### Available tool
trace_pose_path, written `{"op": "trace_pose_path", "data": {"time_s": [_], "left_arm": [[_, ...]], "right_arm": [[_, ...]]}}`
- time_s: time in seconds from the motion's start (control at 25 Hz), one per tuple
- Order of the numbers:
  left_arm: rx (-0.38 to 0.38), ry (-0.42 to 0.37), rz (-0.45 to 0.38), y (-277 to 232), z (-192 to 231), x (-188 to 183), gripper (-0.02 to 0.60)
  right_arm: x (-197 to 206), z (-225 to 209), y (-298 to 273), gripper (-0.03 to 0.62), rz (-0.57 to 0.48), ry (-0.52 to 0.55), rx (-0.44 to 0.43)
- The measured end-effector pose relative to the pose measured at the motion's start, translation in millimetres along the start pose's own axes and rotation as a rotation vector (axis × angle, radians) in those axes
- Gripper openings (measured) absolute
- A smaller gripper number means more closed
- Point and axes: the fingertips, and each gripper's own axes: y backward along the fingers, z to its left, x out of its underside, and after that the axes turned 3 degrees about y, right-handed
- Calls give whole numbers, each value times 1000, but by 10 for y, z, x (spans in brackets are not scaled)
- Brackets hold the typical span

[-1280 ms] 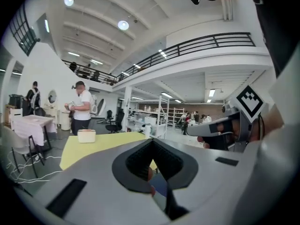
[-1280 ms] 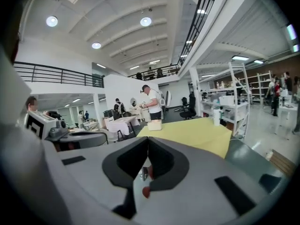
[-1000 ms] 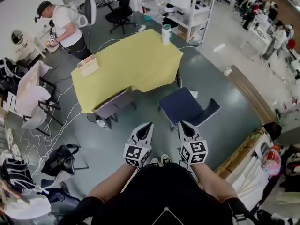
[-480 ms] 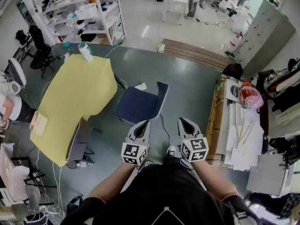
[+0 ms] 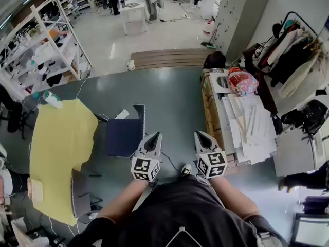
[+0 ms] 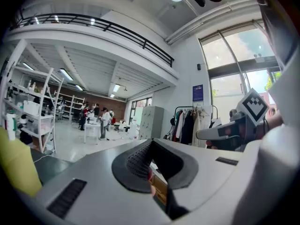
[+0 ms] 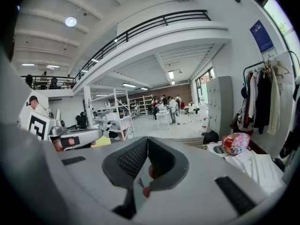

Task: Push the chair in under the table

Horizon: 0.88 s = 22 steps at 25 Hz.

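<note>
Only the head view shows the task's things. The yellow-covered surface [image 5: 59, 148] fills the frame's left. The navy chair [image 5: 122, 137] stands just beside its right edge, seat out in the open and backrest on the side nearer the tools. The left tool [image 5: 154, 137], jaws pressed together with nothing between them, sits just right of that backrest; contact cannot be judged. The right tool [image 5: 199, 135], equally closed and empty, is farther right. The gripper views add a railed balcony [image 6: 93, 25] overhead.
</note>
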Motion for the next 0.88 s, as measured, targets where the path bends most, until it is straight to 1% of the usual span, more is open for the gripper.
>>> {"op": "trace_pose_path", "data": {"time_s": [0.16, 0.28, 0.4, 0.64, 0.88], "left_arm": [[46, -26, 10, -495, -256, -20, 9], [51, -43, 25, -820, -354, -20, 9], [21, -40, 43, -1104, -345, -14, 9], [-50, -33, 52, -1595, -329, -40, 9], [-117, -42, 96, -1814, -216, 32, 9]], "right_arm": [[3, -566, -25, 15, -12, -36, 52], [-51, -937, -115, 15, -24, -50, 64], [-117, -1226, -262, 15, -32, -58, 51], [-150, -1702, -579, 15, -15, -56, -7], [-121, -2018, -891, 15, -4, -78, -42]]}}
